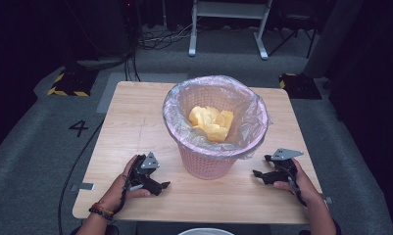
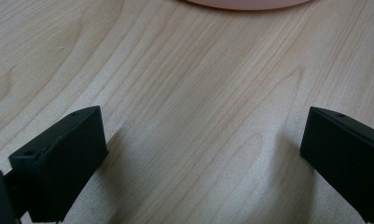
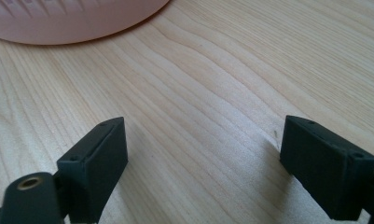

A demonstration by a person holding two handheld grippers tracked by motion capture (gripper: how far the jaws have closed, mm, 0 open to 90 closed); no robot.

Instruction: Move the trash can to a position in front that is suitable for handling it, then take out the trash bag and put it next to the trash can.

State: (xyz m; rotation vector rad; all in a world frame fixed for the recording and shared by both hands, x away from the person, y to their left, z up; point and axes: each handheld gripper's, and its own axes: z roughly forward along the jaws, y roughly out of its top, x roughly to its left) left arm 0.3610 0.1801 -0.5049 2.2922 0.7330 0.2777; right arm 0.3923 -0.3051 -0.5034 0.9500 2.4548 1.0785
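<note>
A pink basket lined with a clear plastic bag stands in the middle of the wooden table. Crumpled yellow paper lies inside it. My left gripper rests low over the table to the basket's left, open and empty. My right gripper sits to the basket's right, also open and empty. In the left gripper view the jaws of my left gripper stand wide apart over bare wood, with the basket's base at the top edge. The right gripper view shows my right gripper the same way, with the basket's base at top left.
The table stands on grey carpet. A white table frame and cables are behind it on the floor. Yellow-black striped blocks sit at the far left and far right. A white round rim shows at the bottom edge.
</note>
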